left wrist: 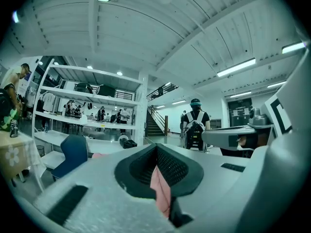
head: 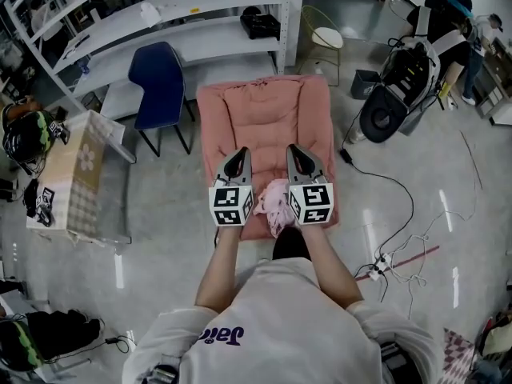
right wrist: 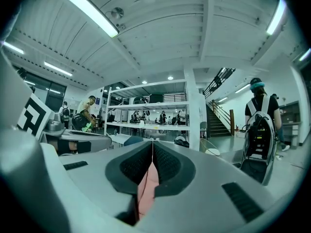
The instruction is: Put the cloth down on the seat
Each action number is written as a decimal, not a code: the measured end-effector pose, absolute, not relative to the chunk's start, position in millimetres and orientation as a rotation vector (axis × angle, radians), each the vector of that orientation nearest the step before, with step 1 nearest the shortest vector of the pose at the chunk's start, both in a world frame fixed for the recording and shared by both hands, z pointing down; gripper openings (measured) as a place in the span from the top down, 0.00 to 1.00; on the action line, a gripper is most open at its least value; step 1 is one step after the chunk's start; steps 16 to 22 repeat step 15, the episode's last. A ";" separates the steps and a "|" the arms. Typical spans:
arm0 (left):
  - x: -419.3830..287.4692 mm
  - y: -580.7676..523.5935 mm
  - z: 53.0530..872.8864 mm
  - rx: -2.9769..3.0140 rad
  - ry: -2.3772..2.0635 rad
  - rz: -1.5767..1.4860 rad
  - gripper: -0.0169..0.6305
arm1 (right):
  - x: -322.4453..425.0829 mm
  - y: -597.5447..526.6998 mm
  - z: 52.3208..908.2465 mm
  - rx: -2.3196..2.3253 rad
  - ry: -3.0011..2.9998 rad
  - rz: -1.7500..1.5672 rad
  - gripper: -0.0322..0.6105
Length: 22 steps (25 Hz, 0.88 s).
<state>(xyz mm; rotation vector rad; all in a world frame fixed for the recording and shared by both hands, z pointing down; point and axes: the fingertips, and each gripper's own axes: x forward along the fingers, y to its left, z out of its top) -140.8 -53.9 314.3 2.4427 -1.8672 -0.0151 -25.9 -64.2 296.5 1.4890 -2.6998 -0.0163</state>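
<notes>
**Status.** The placing step is not complete. The left gripper [head: 238, 160] has its jaws closed on a fold of the pink cloth [head: 276, 202]. In the left gripper view the fabric is pinched between the pads, low at their rear. The right gripper [head: 300, 157] is clamped on the same cloth, with a pink strip showing between its shut pads.

**Position.** The cloth hangs bunched between the two grippers and behind their jaw tips, close to the operator's body. The pink cushioned seat [head: 264, 110] lies ahead of and below both pairs of jaws. Whether the hanging bunch touches the seat's near edge cannot be determined.

**Remaining, as judged.** Carry the cloth forward over the cushion, lower it until it rests there, then open both pairs of jaws.

**Count.**
- cloth: one
- seat: one
- grippers: two, both engaged on the cloth
- blue chair [head: 160, 78]: one, ahead and left of the left jaws
- shelf rack [head: 200, 6]: one, beyond the seat
- wire-frame chair [head: 326, 37]: one, ahead and right of the right jaws
</notes>
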 end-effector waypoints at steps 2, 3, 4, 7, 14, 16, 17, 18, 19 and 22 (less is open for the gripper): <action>-135.8 -55.7 314.9 2.446 -1.858 -0.013 0.95 | -20.5 -66.5 296.3 1.501 -2.698 -0.013 0.92; -132.8 -56.9 316.4 2.447 -1.852 -0.010 0.95 | -17.3 -68.0 296.8 1.508 -2.696 -0.011 0.92; -130.0 -58.7 318.5 2.447 -1.846 -0.005 0.95 | -14.2 -69.9 297.8 1.515 -2.693 -0.009 0.92; -123.9 -67.6 327.5 2.440 -1.825 0.013 0.95 | -7.7 -78.5 304.6 1.522 -2.684 0.010 0.92; -109.4 -104.9 353.8 2.416 -1.790 0.047 0.95 | 8.4 -117.3 333.0 1.519 -2.649 0.076 0.92; -107.4 -111.5 358.5 2.410 -1.787 0.050 0.95 | 10.5 -124.7 337.5 1.517 -2.645 0.083 0.92; -107.4 -111.5 358.5 2.410 -1.787 0.050 0.95 | 10.5 -124.7 337.5 1.517 -2.645 0.083 0.92; -107.4 -111.5 358.5 2.410 -1.787 0.050 0.95 | 10.5 -124.7 337.5 1.517 -2.645 0.083 0.92; -107.4 -111.5 358.5 2.410 -1.787 0.050 0.95 | 10.5 -124.7 337.5 1.517 -2.645 0.083 0.92; -107.4 -111.5 358.5 2.410 -1.787 0.050 0.95 | 10.5 -124.7 337.5 1.517 -2.645 0.083 0.92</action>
